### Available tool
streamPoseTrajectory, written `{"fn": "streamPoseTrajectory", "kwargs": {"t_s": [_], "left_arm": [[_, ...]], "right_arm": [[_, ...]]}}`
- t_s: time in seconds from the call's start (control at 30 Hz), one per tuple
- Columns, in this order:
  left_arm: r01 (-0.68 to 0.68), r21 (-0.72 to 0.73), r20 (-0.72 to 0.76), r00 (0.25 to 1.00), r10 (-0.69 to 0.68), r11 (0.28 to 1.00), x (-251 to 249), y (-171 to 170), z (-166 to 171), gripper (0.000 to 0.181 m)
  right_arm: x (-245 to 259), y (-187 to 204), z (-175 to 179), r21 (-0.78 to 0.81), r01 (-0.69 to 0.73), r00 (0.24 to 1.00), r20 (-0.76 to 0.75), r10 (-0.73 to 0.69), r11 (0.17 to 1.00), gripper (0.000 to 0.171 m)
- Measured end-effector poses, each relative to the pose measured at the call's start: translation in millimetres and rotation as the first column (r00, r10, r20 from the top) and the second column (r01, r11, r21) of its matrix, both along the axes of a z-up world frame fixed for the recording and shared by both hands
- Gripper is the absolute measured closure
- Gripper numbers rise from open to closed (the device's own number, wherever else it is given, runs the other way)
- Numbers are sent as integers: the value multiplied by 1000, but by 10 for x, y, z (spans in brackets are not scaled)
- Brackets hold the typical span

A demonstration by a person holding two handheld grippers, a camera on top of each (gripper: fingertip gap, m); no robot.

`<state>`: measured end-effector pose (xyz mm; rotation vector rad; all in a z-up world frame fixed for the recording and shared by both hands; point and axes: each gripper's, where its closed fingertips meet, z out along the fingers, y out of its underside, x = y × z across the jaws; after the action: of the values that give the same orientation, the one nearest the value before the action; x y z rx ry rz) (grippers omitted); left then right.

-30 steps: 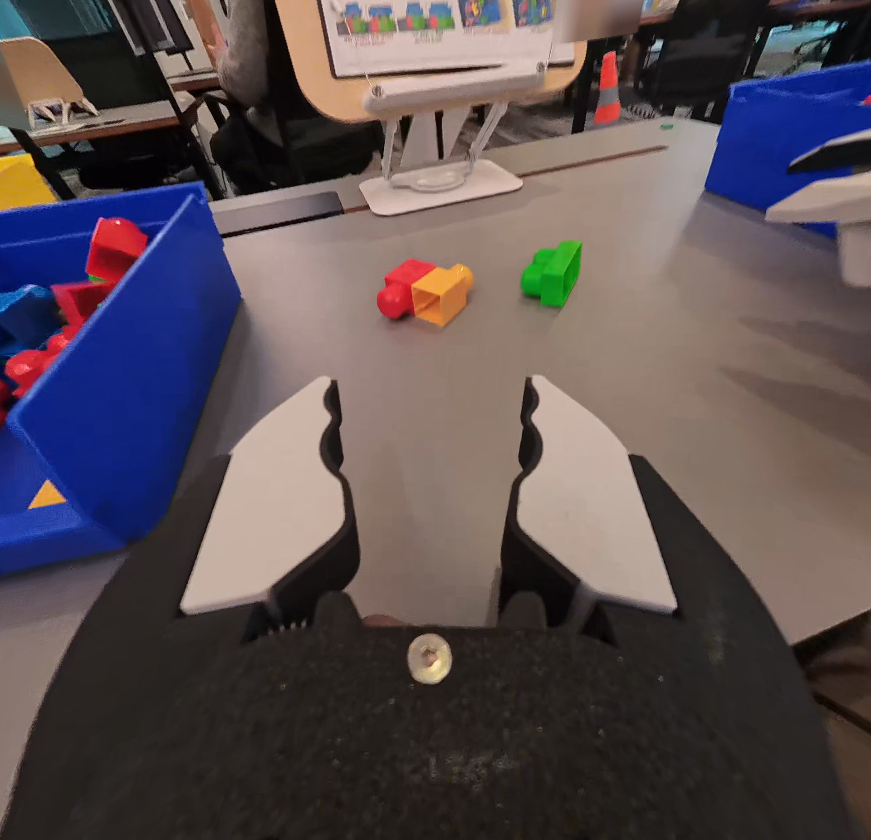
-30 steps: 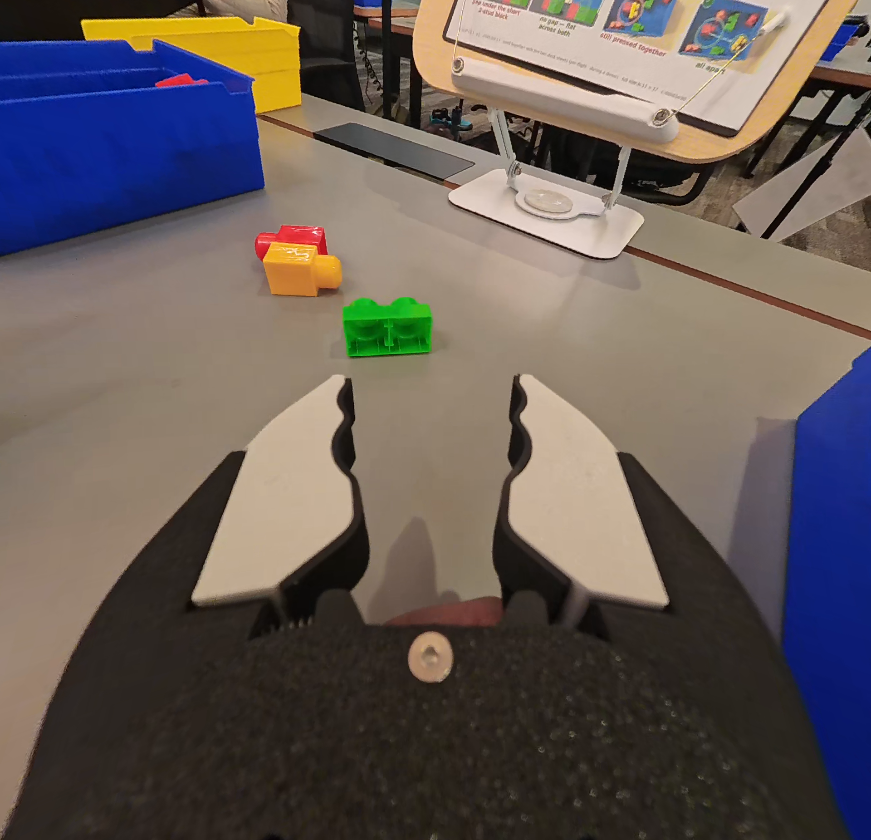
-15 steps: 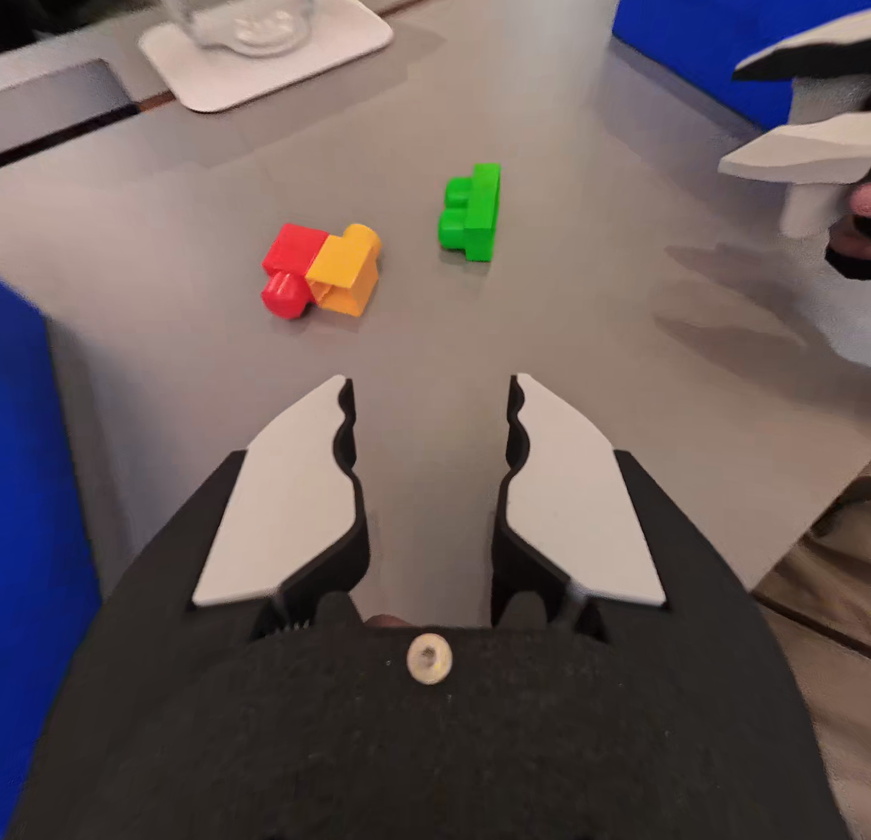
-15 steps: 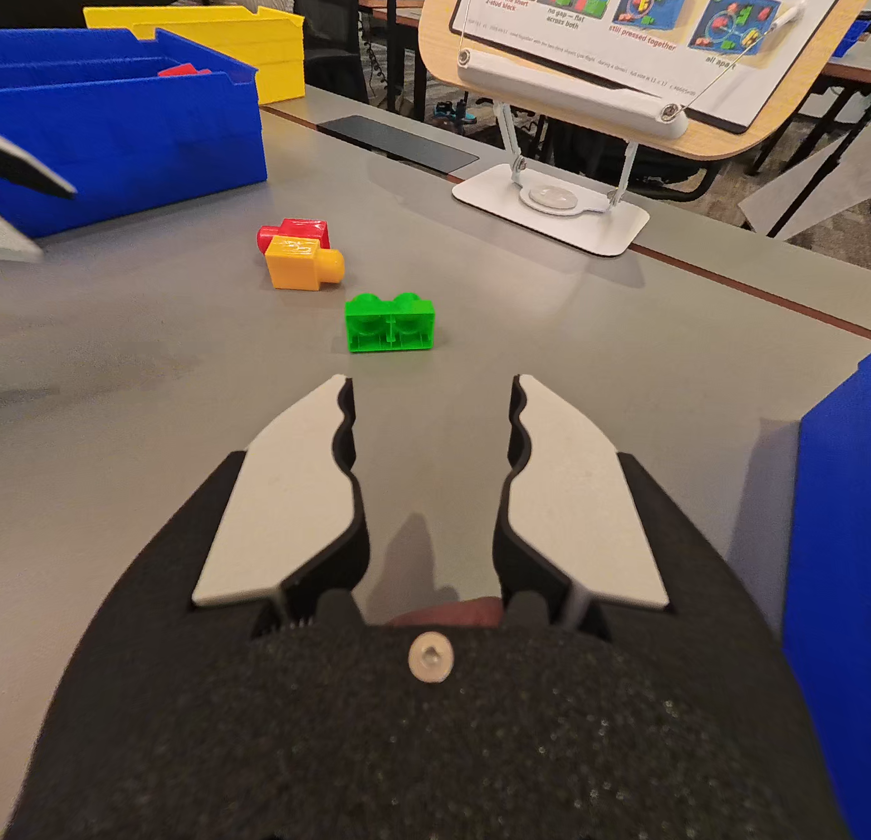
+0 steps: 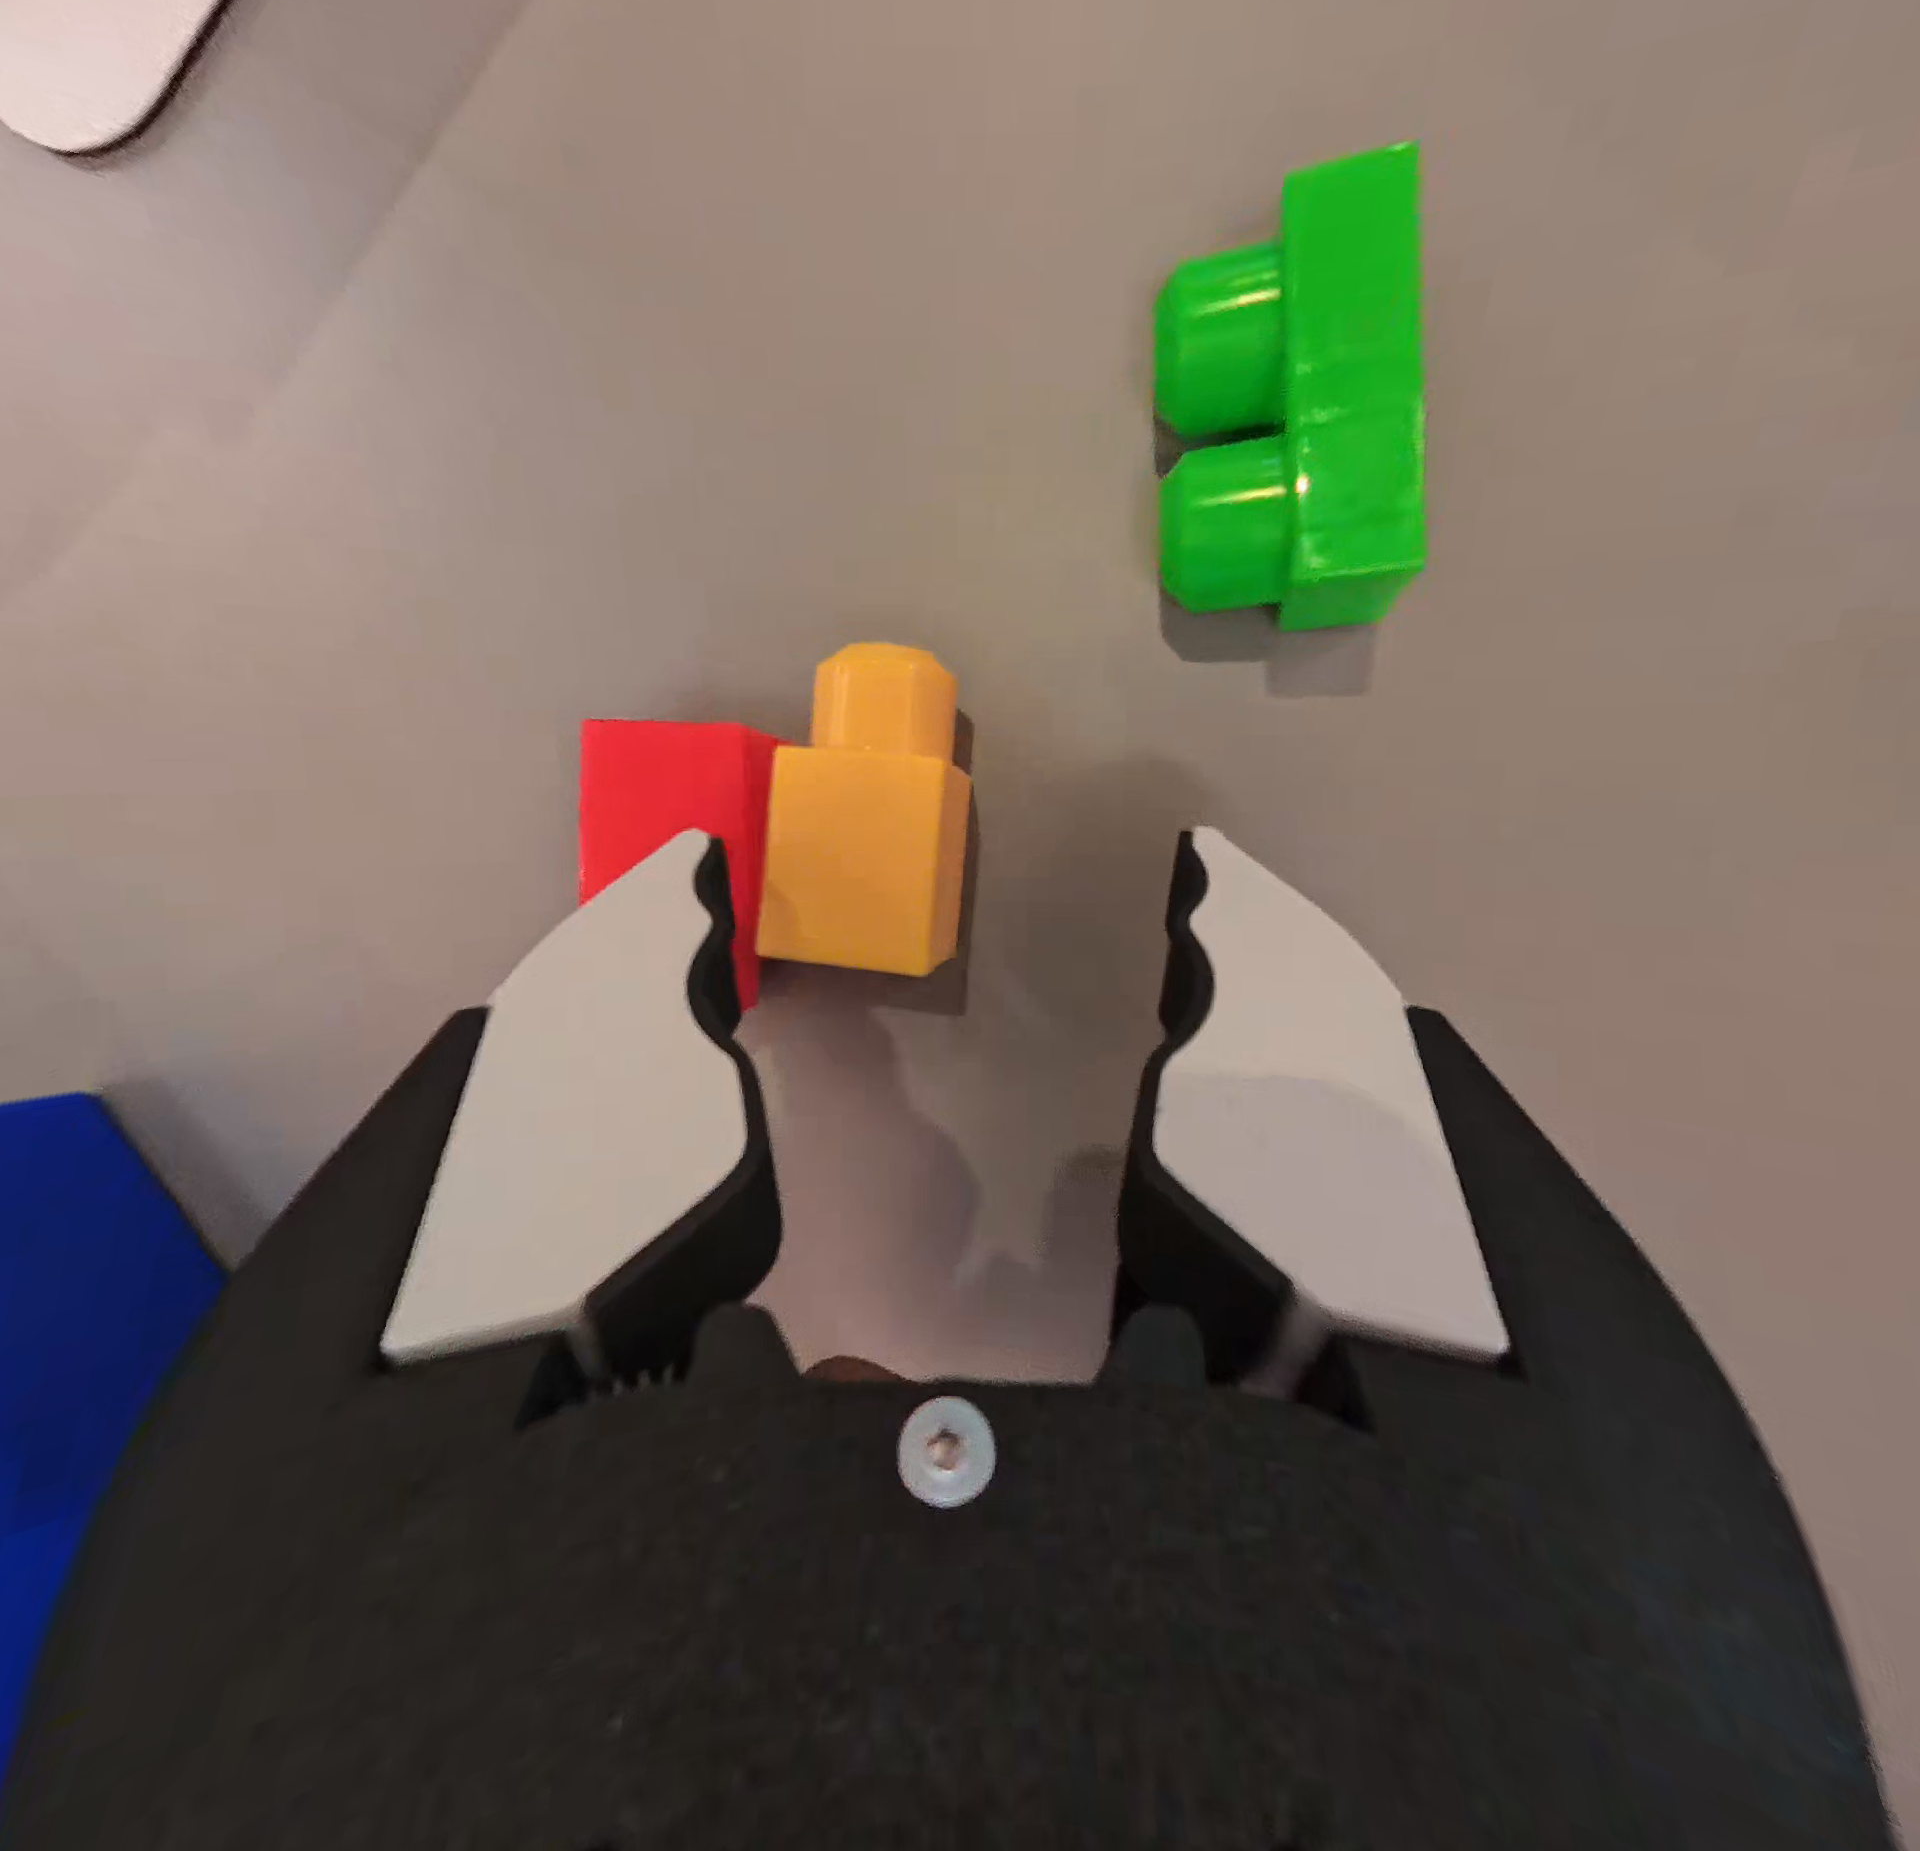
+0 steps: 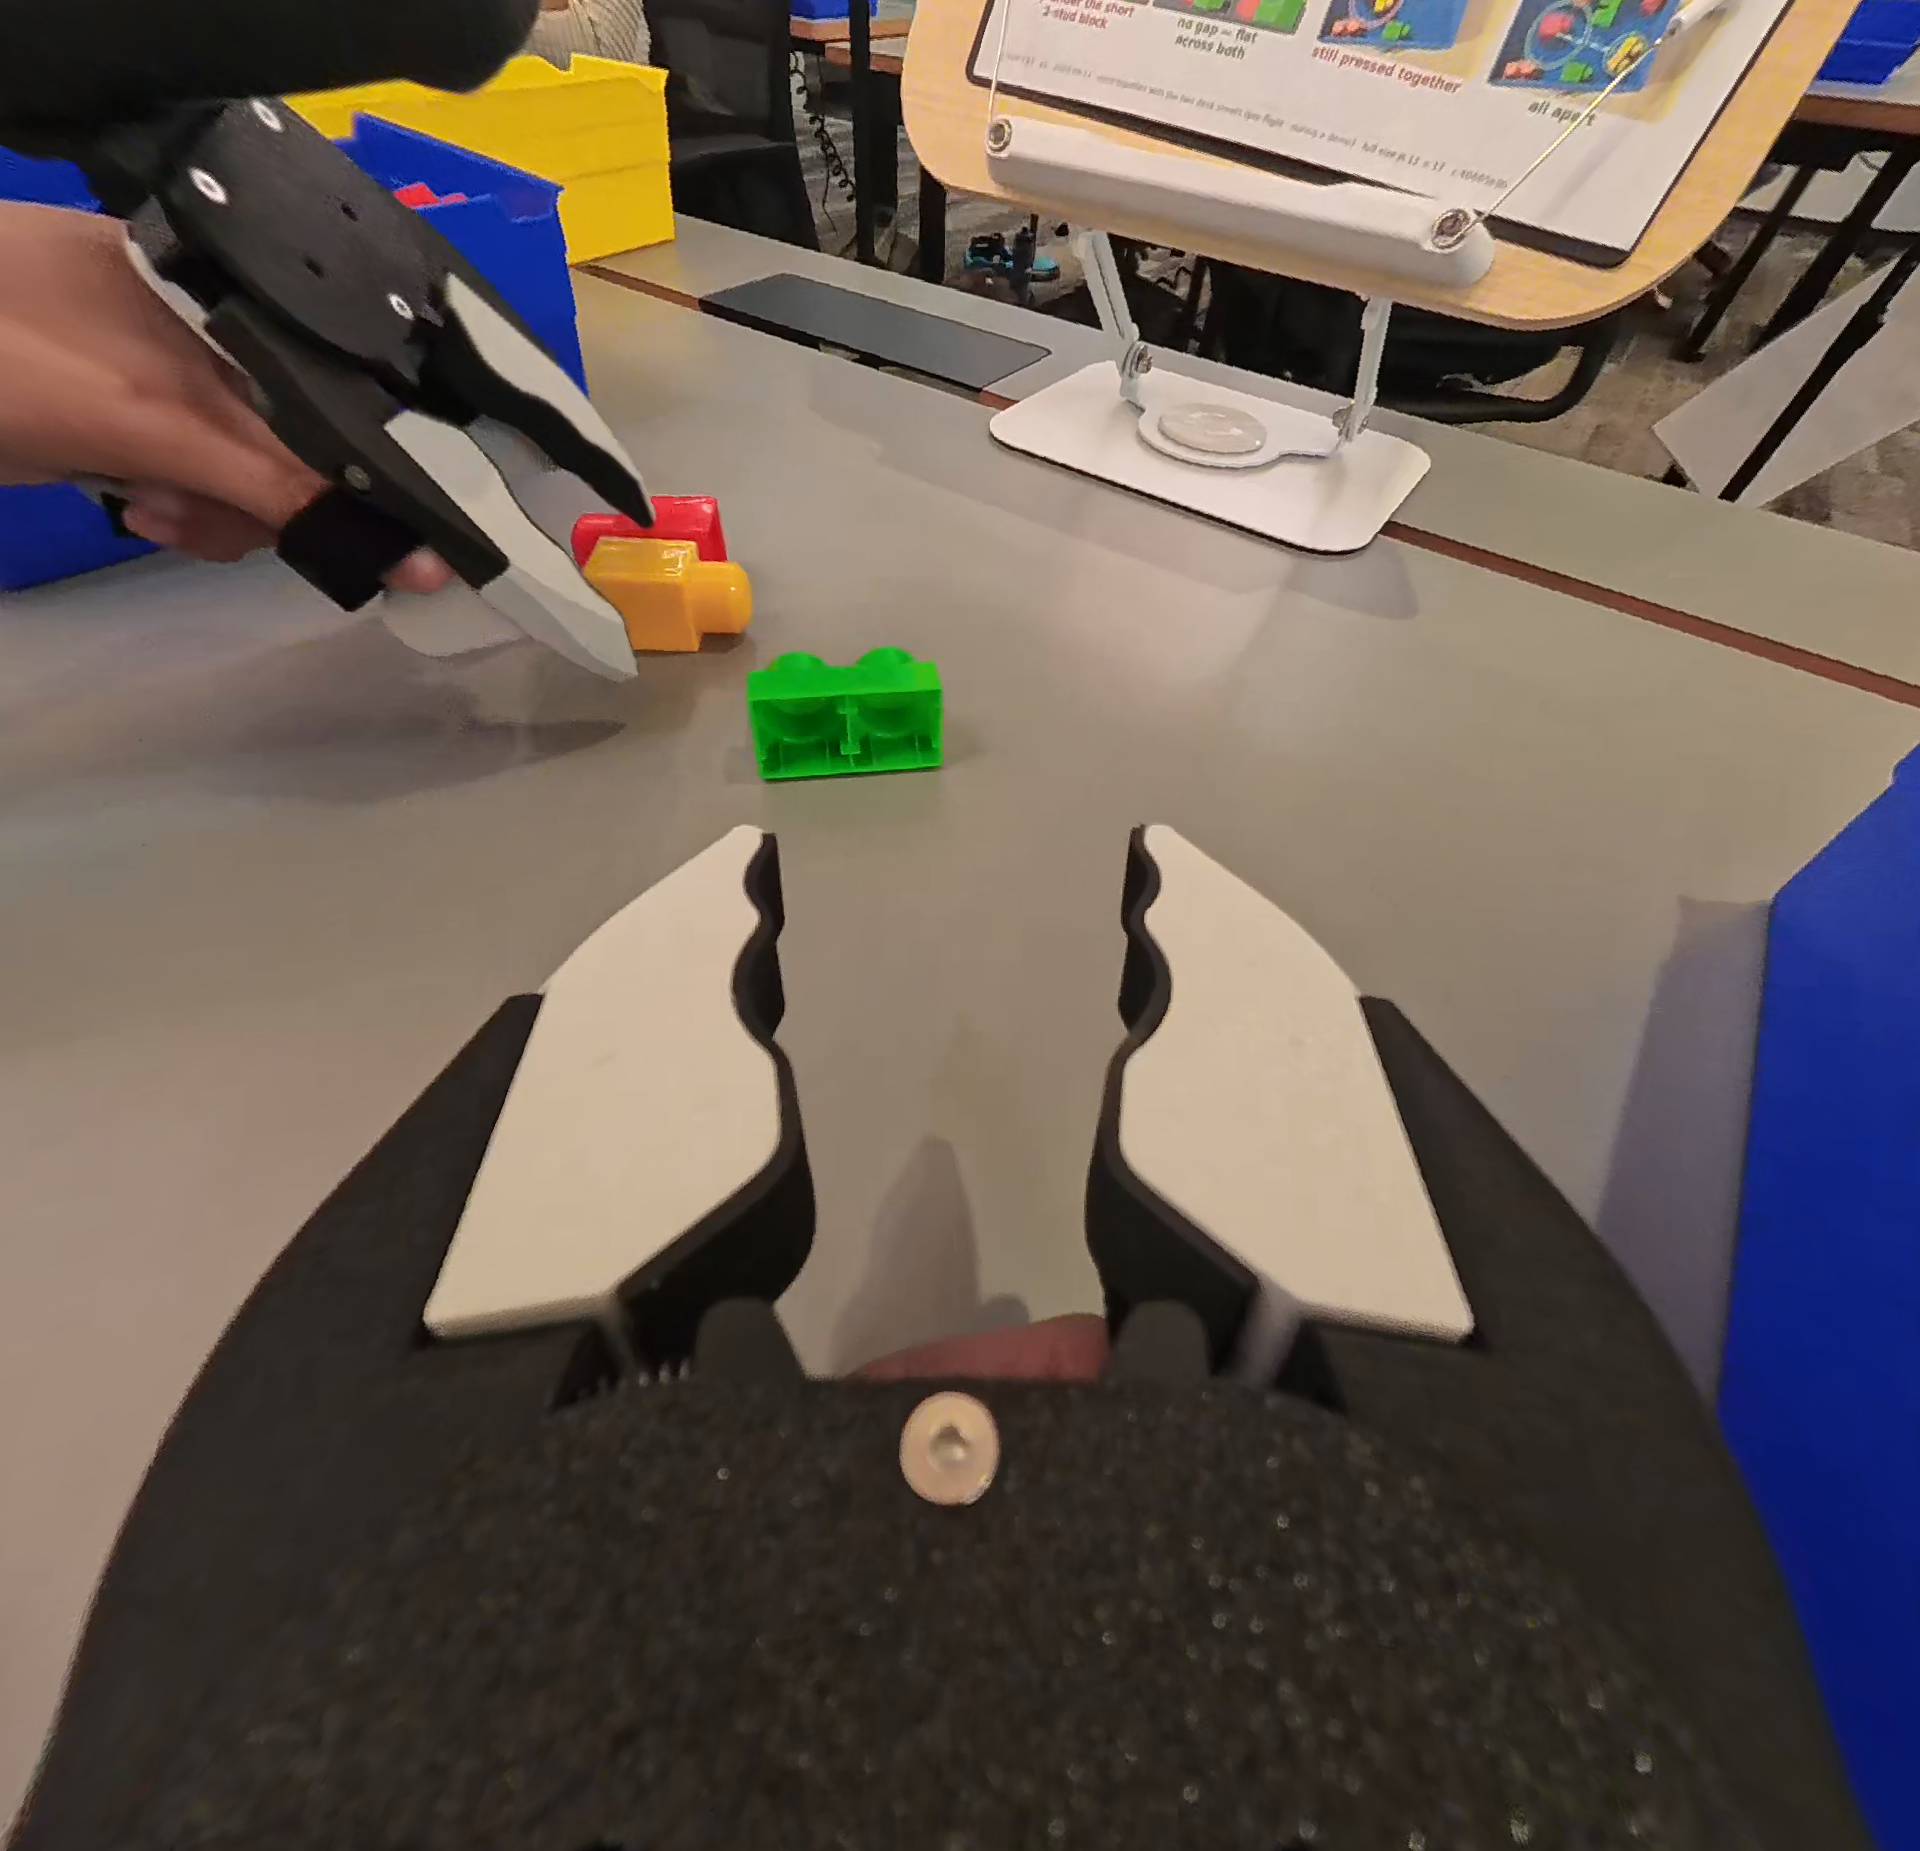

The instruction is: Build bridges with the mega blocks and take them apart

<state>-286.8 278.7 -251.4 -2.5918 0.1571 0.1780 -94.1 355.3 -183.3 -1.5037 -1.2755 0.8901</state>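
An orange one-stud block (image 5: 868, 845) lies on its side on the grey table, touching a red block (image 5: 665, 804) on its left. A green two-stud block (image 5: 1309, 388) lies on its side to the far right. My left gripper (image 5: 945, 845) is open and points down just above the orange and red blocks; its left finger hides part of the red block. In the right wrist view the left gripper (image 6: 613, 586) hovers over the orange block (image 6: 675, 591) and red block (image 6: 675, 523). My right gripper (image 6: 951, 835) is open and empty, short of the green block (image 6: 847, 710).
Blue bins stand at the left (image 6: 499, 232) and right (image 6: 1829, 1230) of the table. A yellow bin (image 6: 592, 149) sits behind. An instruction board on a white stand (image 6: 1226, 440) is at the back. A person's hand (image 6: 114, 419) holds the left gripper.
My left gripper has moved forward and down, tilting over the orange and red blocks, which now lie between and under its fingertips. My right gripper has barely moved. No block has moved.
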Motion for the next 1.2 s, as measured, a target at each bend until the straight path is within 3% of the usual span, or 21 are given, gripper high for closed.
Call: {"fn": "streamPoseTrajectory", "kwargs": {"t_s": [0.3, 0.5, 0.67, 0.77, 0.93, 1.07, 1.2], "left_arm": [[-12, -43, -20, 1000, 11, 999, -295, 28, 51, 101], [58, -1, -20, 998, -58, 998, 70, -137, 345, 100], [-5, 112, -24, 1000, 8, 994, 302, -489, 521, 103], [-17, 95, 2, 1000, 17, 995, 360, -561, 486, 104], [11, 11, 9, 1000, -11, 1000, 221, -299, 387, 99], [27, -60, 60, 998, -24, 998, 59, -33, 258, 105], [69, -202, 77, 996, -54, 977, -16, 76, 83, 107]], "right_arm": [[23, 47, -18, -9, 9, 1000, 4, -9, 1000, 108], [43, 80, -23, -9, 17, 1000, 7, -17, 1000, 108], [55, 92, -15, -9, 20, 1000, 5, -20, 1000, 108], [48, 85, -39, -15, 15, 1000, 9, -15, 1000, 108], [46, 51, -18, -14, 8, 1000, 6, -8, 1000, 108], [54, 45, 9, -9, 7, 1000, 3, -7, 1000, 108], [66, 53, 30, -8, 9, 1000, -2, -9, 1000, 108]]}}
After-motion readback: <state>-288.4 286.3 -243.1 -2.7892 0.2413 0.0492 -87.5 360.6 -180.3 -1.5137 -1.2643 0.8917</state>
